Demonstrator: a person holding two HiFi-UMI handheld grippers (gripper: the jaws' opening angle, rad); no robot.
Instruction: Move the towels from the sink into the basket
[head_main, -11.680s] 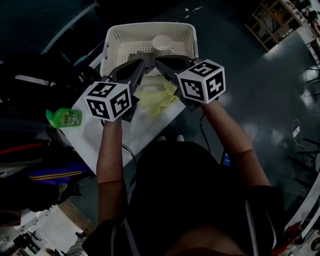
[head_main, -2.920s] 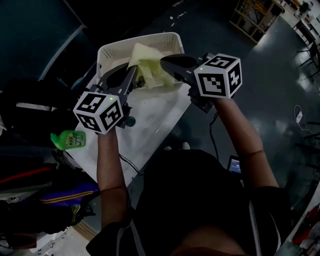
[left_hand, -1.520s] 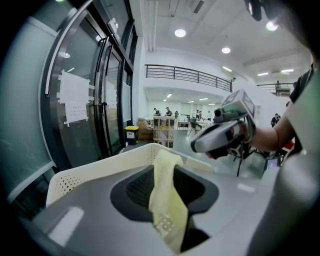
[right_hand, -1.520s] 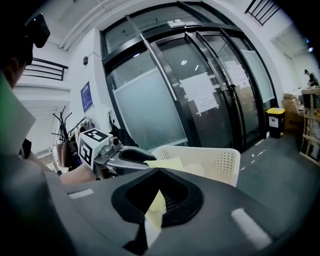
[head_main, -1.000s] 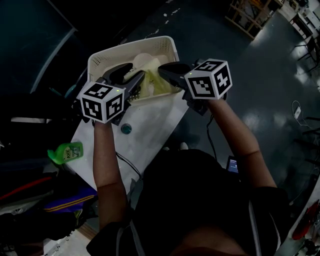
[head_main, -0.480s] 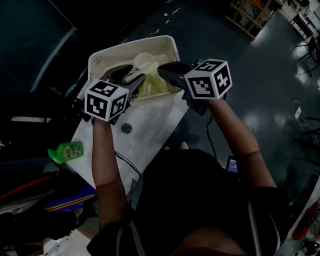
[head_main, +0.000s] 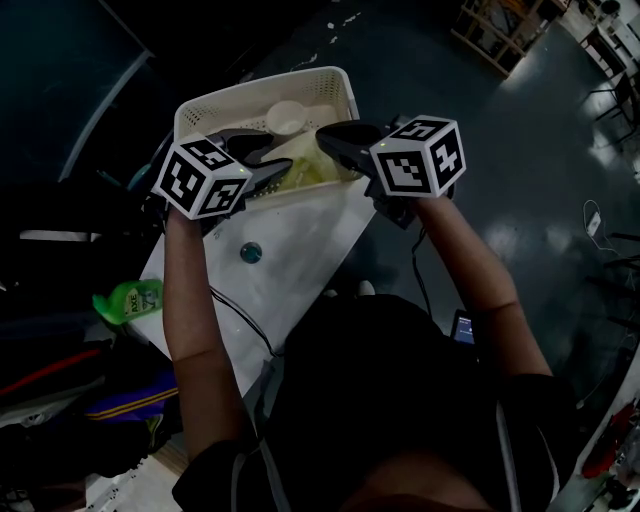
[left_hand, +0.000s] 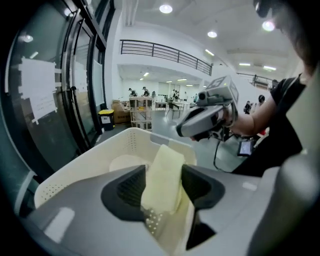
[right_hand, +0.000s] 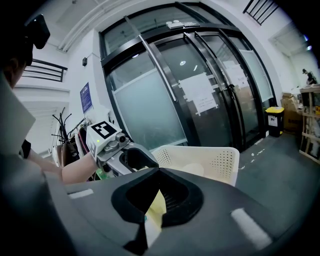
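Note:
A pale yellow towel (head_main: 312, 172) lies inside the white perforated basket (head_main: 262, 84), against its near wall. My left gripper (head_main: 278, 152) tilts down over the basket. Its jaws have just been opening and now stand open, with the towel (left_hand: 162, 175) loosely between them. My right gripper (head_main: 322, 133) hangs still over the basket's near right corner, its jaws closed on nothing. In the left gripper view nothing hangs from the right gripper (left_hand: 179, 131). In the right gripper view the towel (right_hand: 156, 210) shows below through the jaws' gap.
A white round dish (head_main: 287, 115) sits in the basket behind the towel. The white sink top (head_main: 300, 250) with its drain (head_main: 250, 252) lies just in front of the basket. A green bottle (head_main: 130, 298) stands at the left. Dark floor surrounds the table.
The left gripper has tipped downward and its cube has shifted left. Its jaws have spread, and the towel has sunk lower into the basket. The right gripper has stayed put.

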